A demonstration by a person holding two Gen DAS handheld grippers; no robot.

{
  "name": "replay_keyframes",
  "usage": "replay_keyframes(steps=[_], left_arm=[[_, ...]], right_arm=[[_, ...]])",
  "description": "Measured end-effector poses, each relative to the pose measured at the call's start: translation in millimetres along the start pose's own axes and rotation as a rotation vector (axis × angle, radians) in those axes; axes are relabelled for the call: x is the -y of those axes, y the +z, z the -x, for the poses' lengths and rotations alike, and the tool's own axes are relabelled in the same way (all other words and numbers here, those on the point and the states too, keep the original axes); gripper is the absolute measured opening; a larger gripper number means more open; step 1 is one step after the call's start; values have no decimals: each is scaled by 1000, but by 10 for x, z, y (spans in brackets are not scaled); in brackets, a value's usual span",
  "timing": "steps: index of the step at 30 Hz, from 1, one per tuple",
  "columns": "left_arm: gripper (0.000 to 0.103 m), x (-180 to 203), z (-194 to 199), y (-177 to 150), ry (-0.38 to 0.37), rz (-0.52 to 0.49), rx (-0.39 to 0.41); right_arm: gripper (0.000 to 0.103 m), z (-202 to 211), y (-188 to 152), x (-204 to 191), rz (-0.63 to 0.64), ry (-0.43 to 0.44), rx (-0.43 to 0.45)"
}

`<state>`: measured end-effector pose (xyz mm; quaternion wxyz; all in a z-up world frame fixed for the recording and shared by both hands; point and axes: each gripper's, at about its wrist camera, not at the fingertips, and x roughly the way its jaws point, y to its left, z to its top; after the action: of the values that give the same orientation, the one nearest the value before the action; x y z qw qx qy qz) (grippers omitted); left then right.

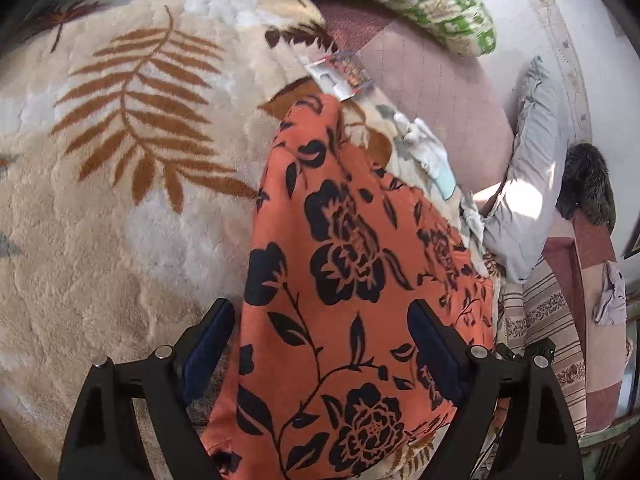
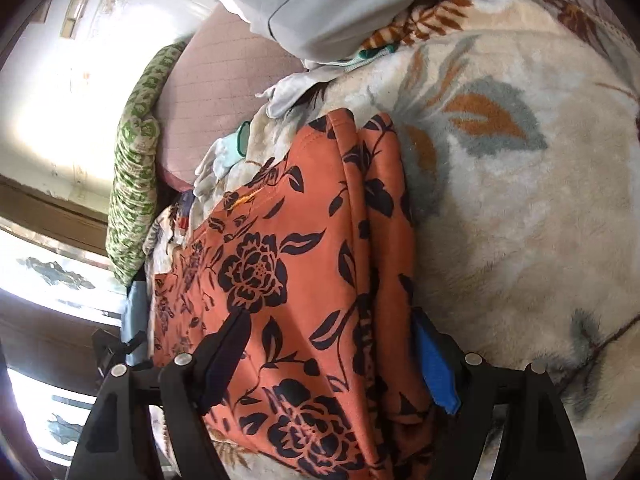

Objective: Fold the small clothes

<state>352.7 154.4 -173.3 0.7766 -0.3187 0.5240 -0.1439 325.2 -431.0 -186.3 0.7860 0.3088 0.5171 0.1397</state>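
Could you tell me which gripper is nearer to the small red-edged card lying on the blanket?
Left, probably. The left gripper looks up the orange floral garment toward the card beyond its far end; from the right gripper the card is not visible.

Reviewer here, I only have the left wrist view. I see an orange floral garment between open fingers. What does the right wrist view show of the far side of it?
Observer: The orange floral garment has a long fold ridge running along its length; one layer lies over another there.
Reviewer: Is the right hand-held gripper holding it?
Observer: No. The right hand-held gripper is open, the cloth passing between its fingers without the pads pressing on it.
Reviewer: Anything beyond the garment on that side?
Observer: A green-edged pale cloth lies at the garment's far corner, on the leaf-print blanket.
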Motion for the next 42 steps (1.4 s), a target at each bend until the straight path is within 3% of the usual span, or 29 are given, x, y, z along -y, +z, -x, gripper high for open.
replay_keyframes(steps=[2, 3, 4, 6, 10, 15, 20, 24, 27, 30, 32, 33, 34, 36, 39, 42], left_arm=[[83, -8, 19, -2, 0, 7, 19], [56, -6, 15, 9, 15, 10, 14], [17, -14, -28, 25, 54, 6, -15], [16, -53, -97, 37, 77, 9, -42], [15, 98, -92, 62, 167, -32, -51], [14, 384, 270, 71, 168, -107, -2], [14, 801, 726, -146, 204, -225, 49], [14, 970, 1160, -538, 200, -293, 83], [15, 762, 1341, -944, 181, -253, 69], [20, 404, 1129, -1343, 229, -235, -16], [42, 243, 876, -1473, 357, -284, -27], [54, 174, 784, -1507, 421, -288, -32], [54, 117, 746, -1499, 465, -268, -31], [55, 92, 880, -1479, 402, -209, 10], [64, 222, 1229, -1484, 341, -198, 120], [72, 396, 1477, -1601, 248, -222, 178]], right_arm=[[82, -93, -1, 56, -42, -6, -25], [77, -93, -1, 33, -38, 4, -21], [58, -110, -1, -12, -11, 1, -29], [32, -238, 3, -18, -4, -79, -82], [21, -260, 39, -114, 10, -126, -103], [19, -19, 56, -350, 25, -117, -93], [18, 355, -96, -682, 90, -125, -98], [18, 736, -430, -792, 122, -108, -78], [18, 920, -889, -633, 135, -118, -99], [24, 880, -1379, -204, 44, -127, -152], [34, 759, -1600, 55, 1, -193, -185], [47, 732, -1646, 137, -19, -201, -183], [53, 772, -1658, 164, -41, -164, -153], [63, 952, -1635, 95, -51, -201, -80], [63, 1272, -1543, -178, 28, -234, 39], [66, 1451, -1528, -482, 82, -111, 99]])
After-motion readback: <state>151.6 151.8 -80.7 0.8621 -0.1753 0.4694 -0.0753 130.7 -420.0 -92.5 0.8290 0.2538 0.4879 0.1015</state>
